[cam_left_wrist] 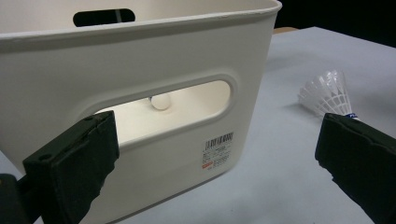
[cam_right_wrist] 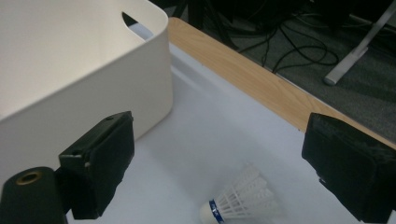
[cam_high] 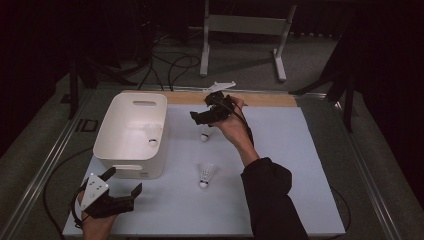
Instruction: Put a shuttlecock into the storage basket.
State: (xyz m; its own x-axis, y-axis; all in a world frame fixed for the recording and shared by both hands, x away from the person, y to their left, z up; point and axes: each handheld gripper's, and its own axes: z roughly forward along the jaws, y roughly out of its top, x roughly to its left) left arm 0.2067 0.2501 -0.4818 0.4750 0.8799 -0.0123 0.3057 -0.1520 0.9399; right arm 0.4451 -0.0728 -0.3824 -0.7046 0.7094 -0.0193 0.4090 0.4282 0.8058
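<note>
We see a pale matte bench (cam_high: 280, 150) edged in wood, dark carpet beyond. Both grippers' fingers spread wide, empty: a smooth white bin (cam_high: 131, 132) before the left gripper (cam_high: 123, 185), a feathery shuttlecock (cam_right_wrist: 243, 198) between the right gripper's (cam_right_wrist: 219, 163).

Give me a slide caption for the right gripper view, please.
Open tongs poised above a shuttlecock lying on the table beside a white bin.

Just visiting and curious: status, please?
Left gripper open, near bin. Right gripper open above far shuttlecock. One shuttlecock binned, another loose. Nothing blocking.
</note>
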